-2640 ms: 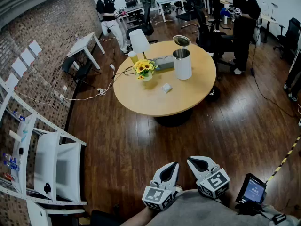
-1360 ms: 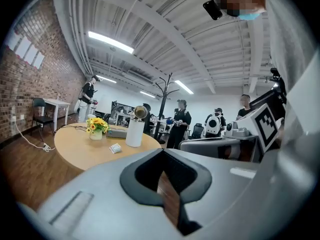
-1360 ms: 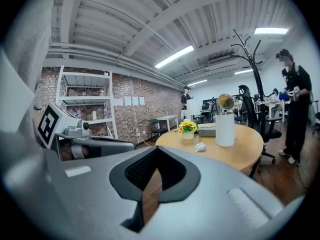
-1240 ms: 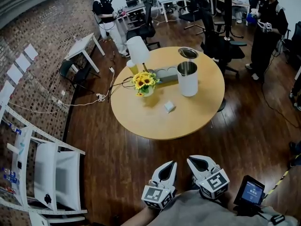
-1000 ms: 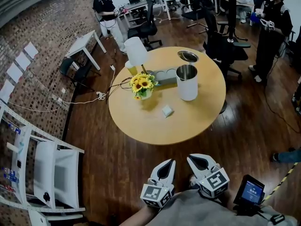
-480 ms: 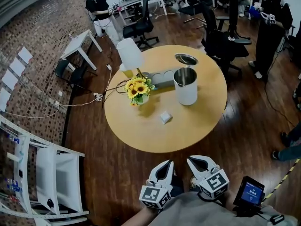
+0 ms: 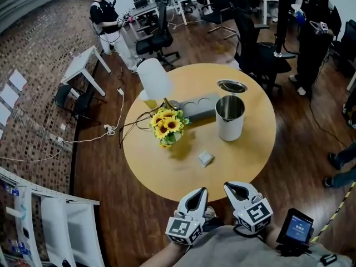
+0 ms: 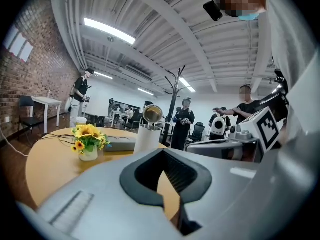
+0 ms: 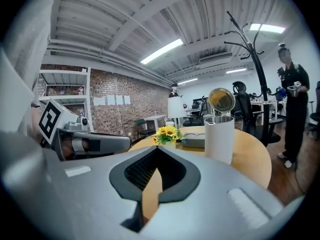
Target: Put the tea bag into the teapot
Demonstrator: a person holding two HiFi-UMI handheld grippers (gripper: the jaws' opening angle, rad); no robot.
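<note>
The tea bag point(image 7: 206, 159) lay flat on the near half of the round wooden table point(image 7: 250, 160). It sat apart from the white teapot point(image 7: 230, 121), which stood just behind it with its lid tipped open; its contents could not be made out. Sunflowers point(image 7: 167, 127), a grey tray point(image 7: 199, 107) and a white lamp point(image 7: 153, 79) stood to the pot's left. Bare tabletop ran from the bag to the near rim. Just off that rim, over the dark wood floor point(image 7: 105, 171), the left gripper point(image 7: 197, 196) and right gripper point(image 7: 236, 190) each had jaws pressed together, holding nothing.
</note>
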